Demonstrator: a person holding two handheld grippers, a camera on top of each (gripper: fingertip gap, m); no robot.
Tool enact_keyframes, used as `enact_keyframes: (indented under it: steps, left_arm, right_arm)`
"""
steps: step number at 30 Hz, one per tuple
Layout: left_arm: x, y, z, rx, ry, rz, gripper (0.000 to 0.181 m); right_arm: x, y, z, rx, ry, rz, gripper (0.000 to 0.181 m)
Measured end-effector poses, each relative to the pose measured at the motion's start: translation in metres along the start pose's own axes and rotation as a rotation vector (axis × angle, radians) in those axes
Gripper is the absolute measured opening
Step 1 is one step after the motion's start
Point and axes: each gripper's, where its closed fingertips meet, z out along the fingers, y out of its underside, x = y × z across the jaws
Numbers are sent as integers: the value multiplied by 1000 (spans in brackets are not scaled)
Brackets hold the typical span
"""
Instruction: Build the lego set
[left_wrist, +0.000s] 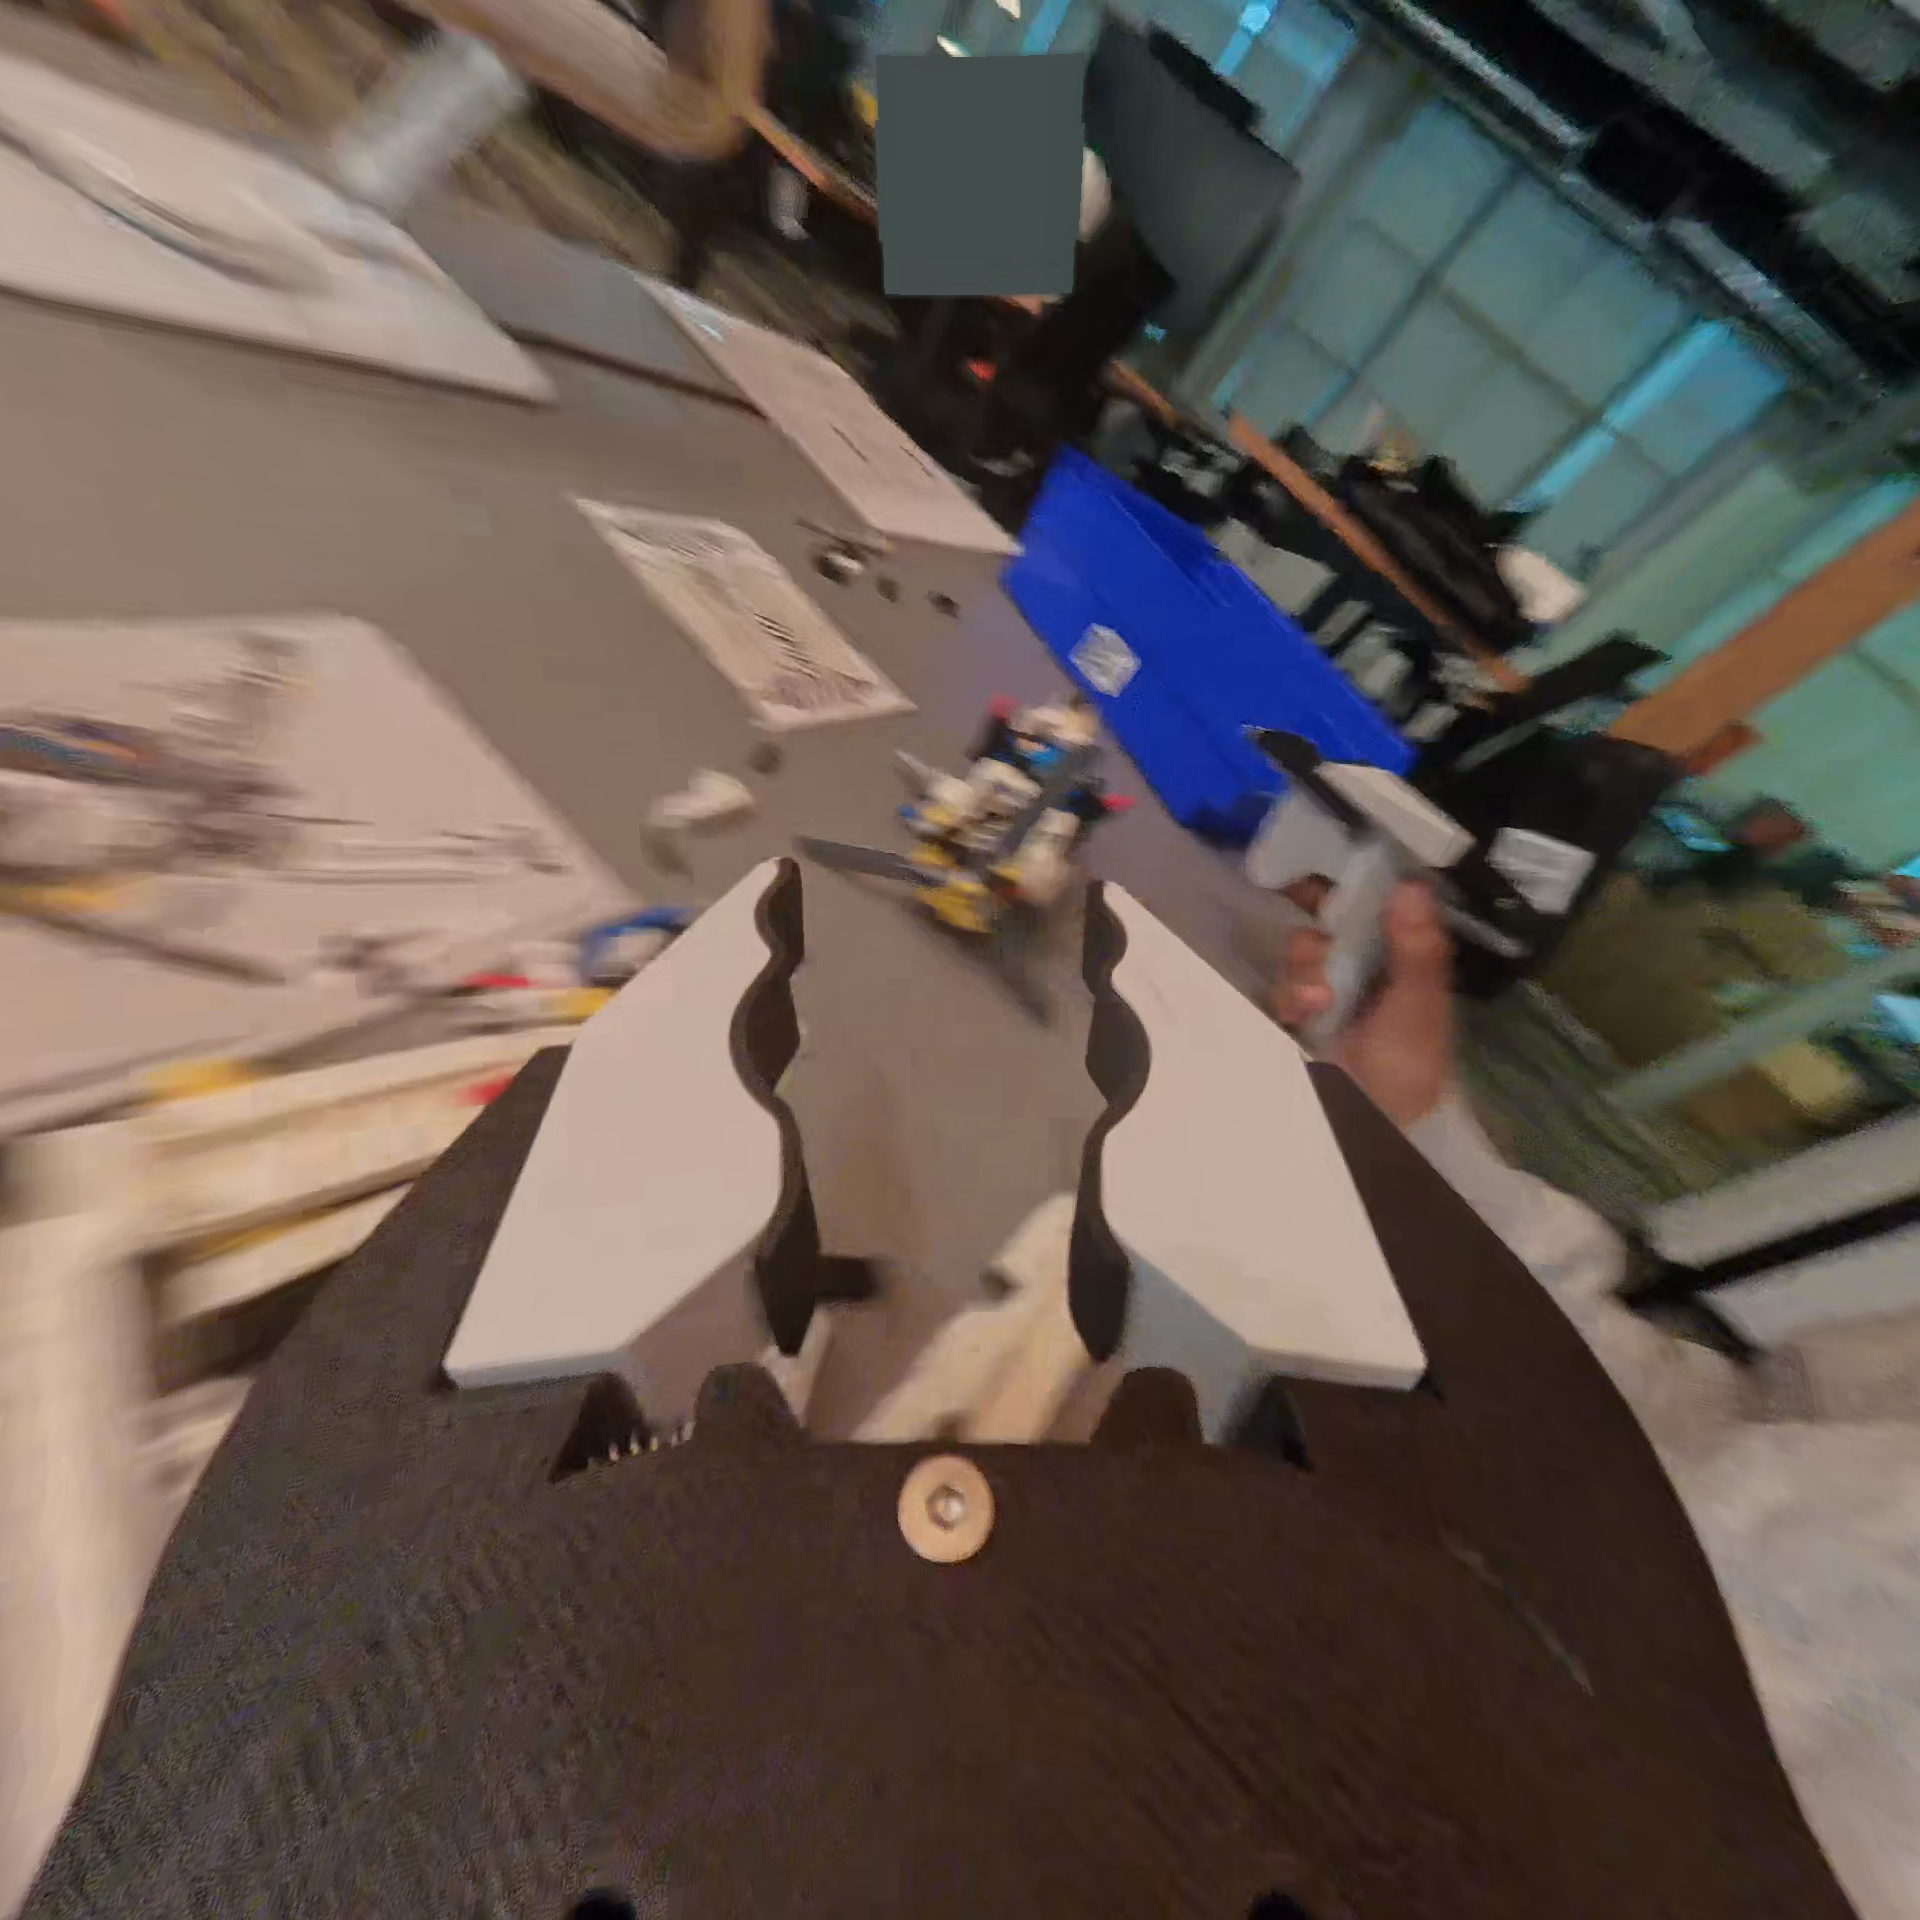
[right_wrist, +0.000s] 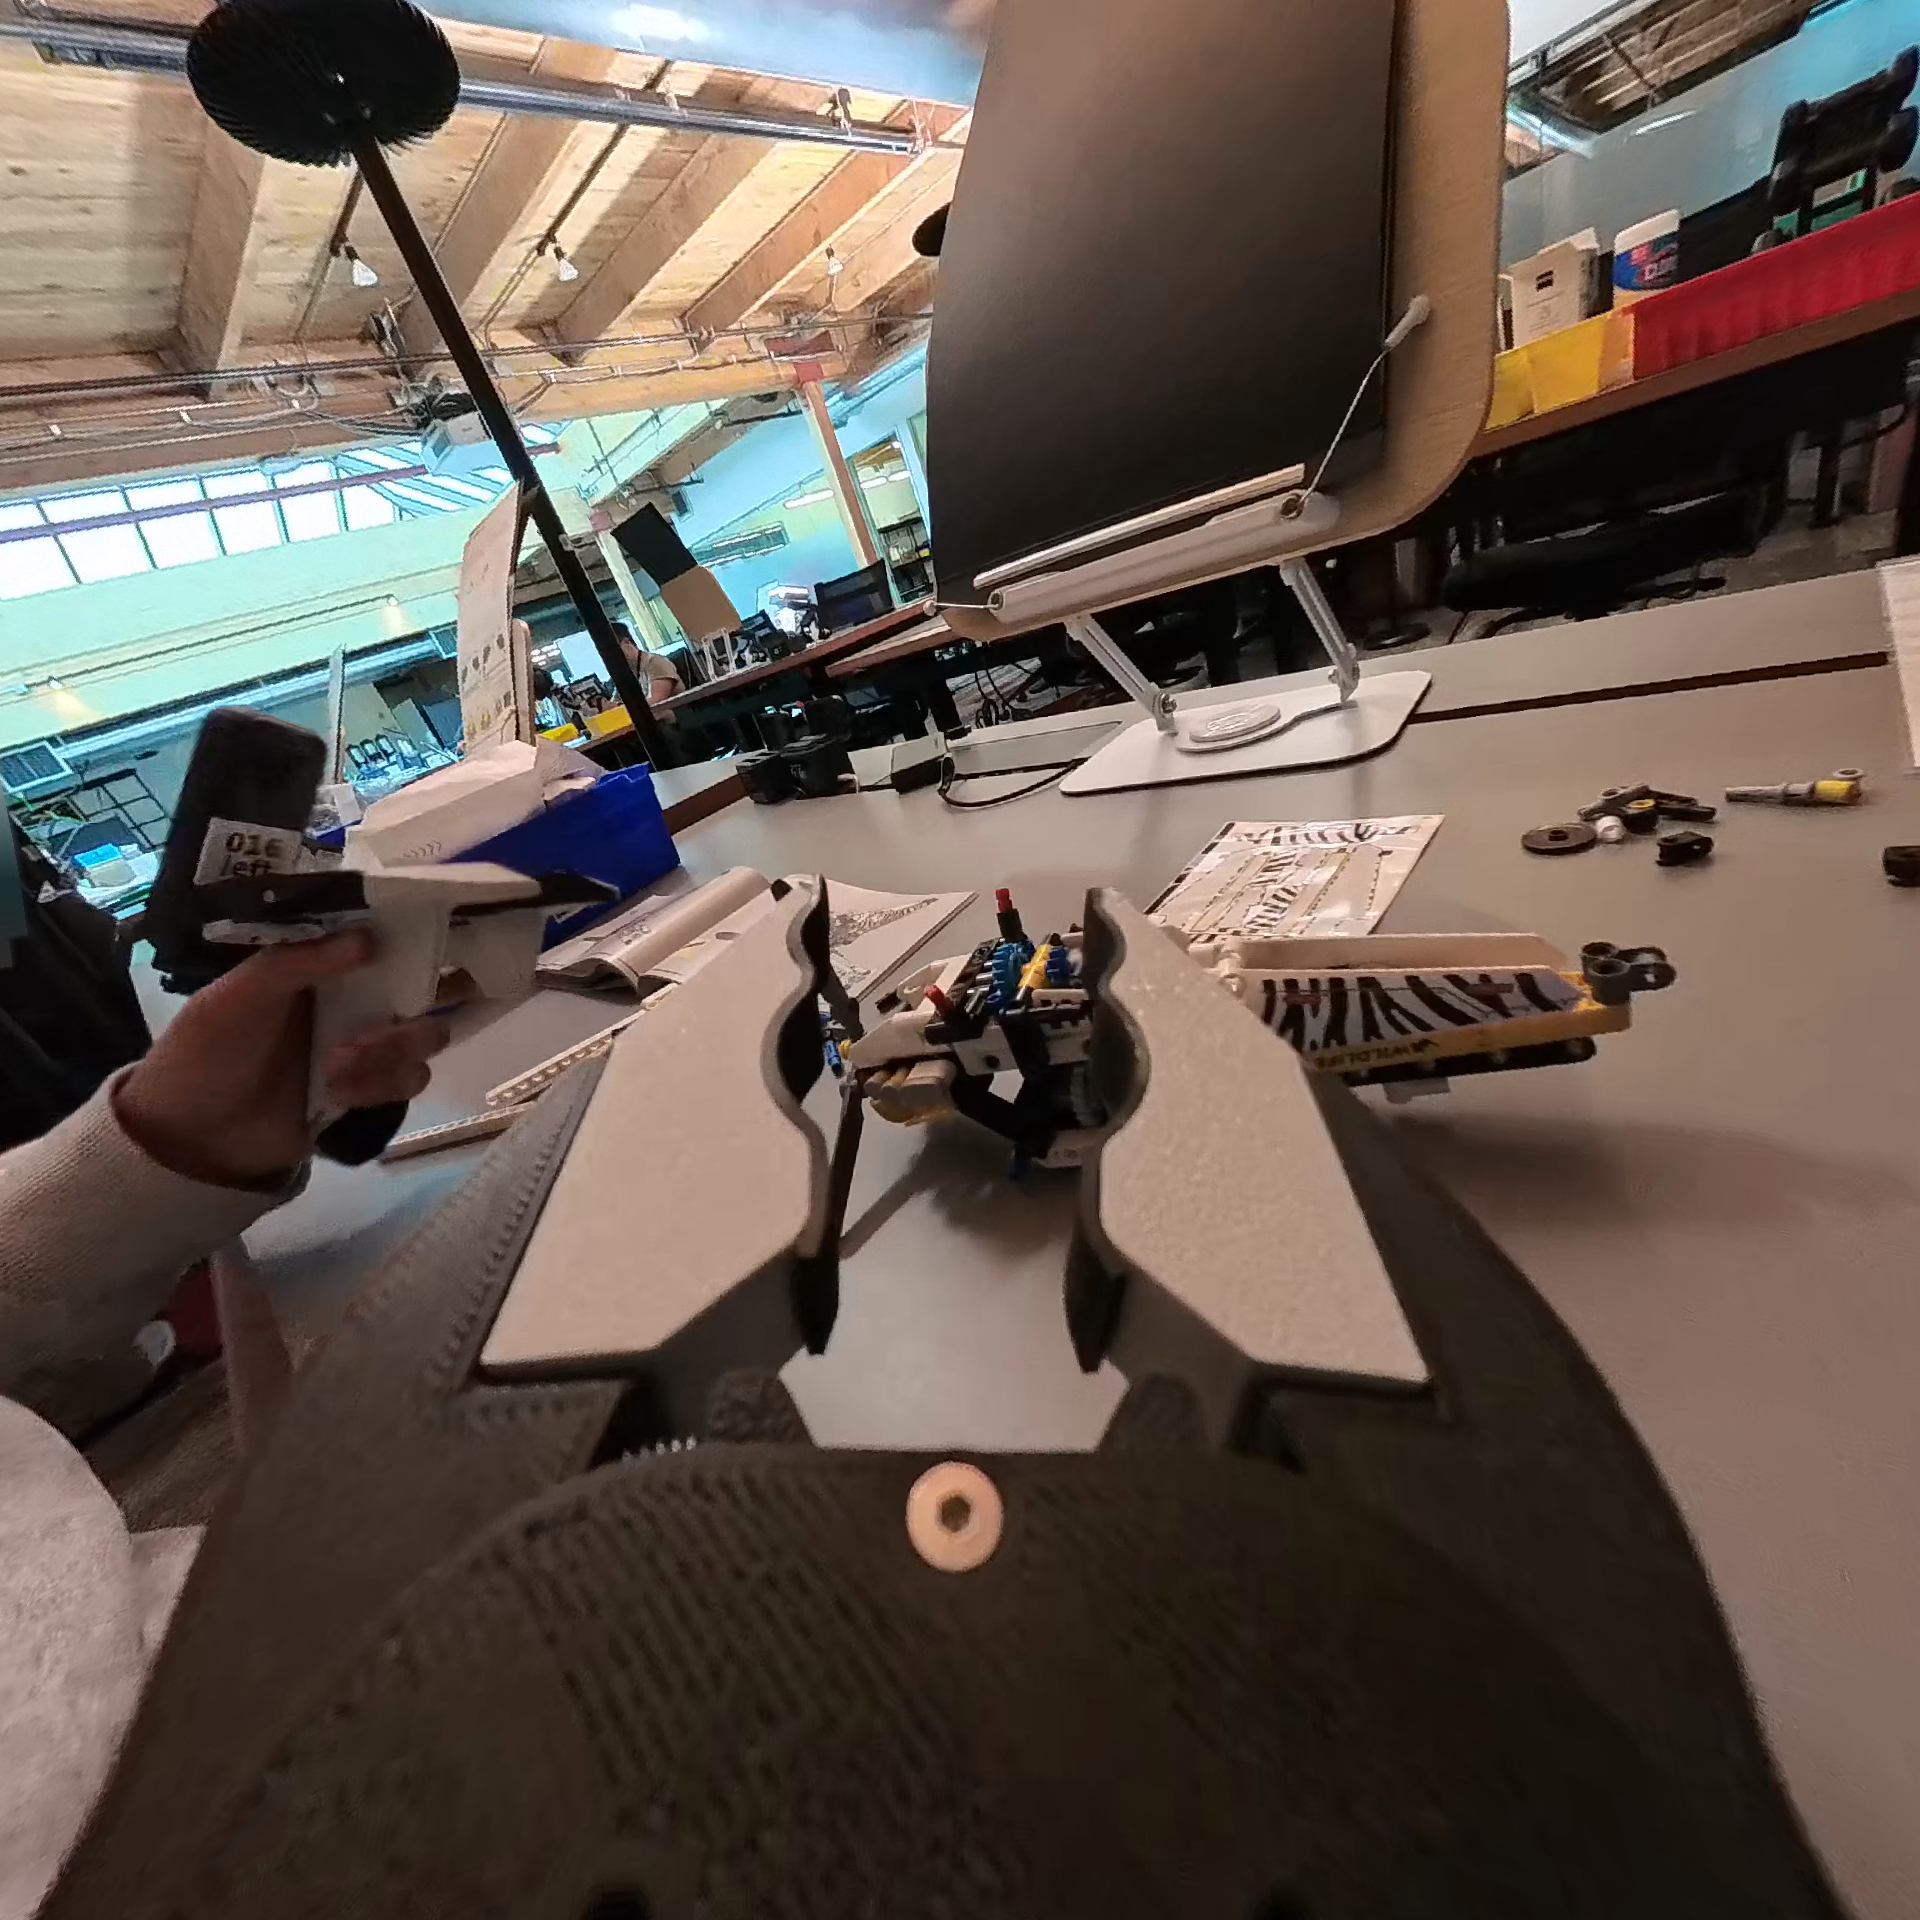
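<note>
Black loose parts (right_wrist: 1621, 816) beside lego model (right_wrist: 997, 1029) show only rightward.

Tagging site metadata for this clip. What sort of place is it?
Likely an open-plan workshop or lab office. Exposed timber ceiling beams overhead, long workbenches with storage bins and clutter, and a grey desk with a monitor on a stand beside the lego model.
</note>
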Motion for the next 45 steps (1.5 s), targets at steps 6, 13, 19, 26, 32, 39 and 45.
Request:
enact_keyframes:
  steps: [6,13,19,26,32,39,45]
  left_arm:
    - [56,35,65,-99,24,82,71]
    - [23,27,72,-106,-185,169,74]
    - [-16,6,54,-62,-311,128,74]
    - [-111,-37,15,-75,-602,117,87]
    - [-170,-6,16,-395,-815,157,104]
    - [-181,10,21,-492,-816,168,108]
    - [-175,10,24,-512,-793,185,76]
  right_arm:
    - [-16,4,3,-21,-94,0,47]
    - [-17,-11,-12,96,-141,42,47]
    - [-20,-12,-15,107,-184,78,48]
    - [-21,-13,-15,109,-198,86,48]
    - [-20,-13,-14,110,-195,94,49]
    - [-18,-13,-13,110,-188,100,49]
    - [-17,-13,-12,111,-191,108,49]
